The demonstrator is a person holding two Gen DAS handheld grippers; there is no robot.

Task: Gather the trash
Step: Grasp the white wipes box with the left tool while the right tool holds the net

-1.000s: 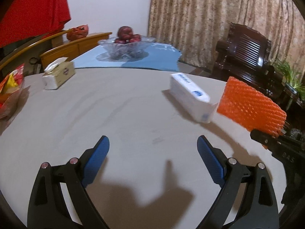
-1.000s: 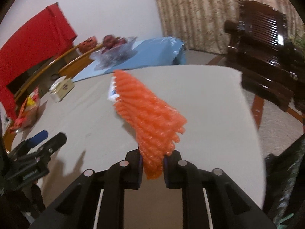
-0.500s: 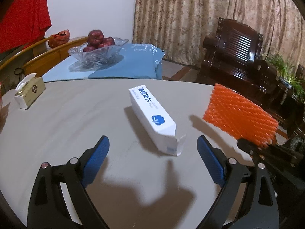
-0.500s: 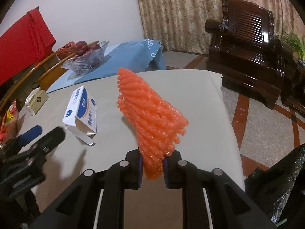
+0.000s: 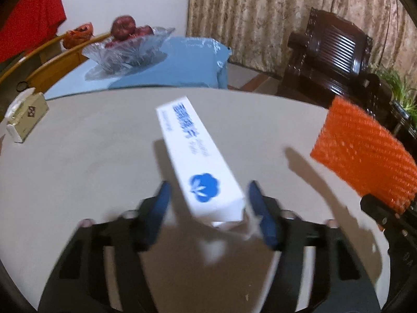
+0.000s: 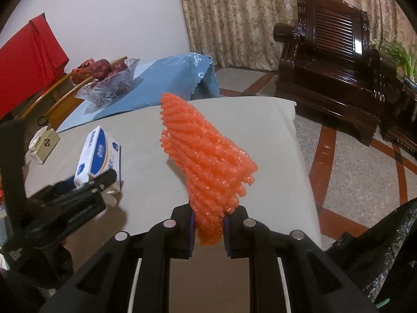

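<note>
Since the earlier pictures the left gripper [image 5: 208,203] has come forward over the grey table [image 5: 78,161], and the white box [image 5: 198,161], which lay well ahead of it, now sits between its two blue fingers [image 5: 160,208]. Its jaws are closing, with the near end of the box between them. A small gap shows on the left side of the box; on the right side the torn flap hides the place where the finger meets the box, and the motion blur makes it hard to say if the pads press already.

The right gripper [image 6: 208,224] has its jaws almost closed on the lower end of the orange foam net [image 6: 206,172], held up above the table edge. The pinched end is hidden between the pads.

A black bag [image 6: 378,255] at the lower right of the right wrist view is cut off by the picture border. A tissue box [image 5: 26,114] stands near the far left edge of the table. Beyond, a glass bowl [image 5: 127,49] with red fruit stands on a blue cloth [image 5: 182,62].
</note>
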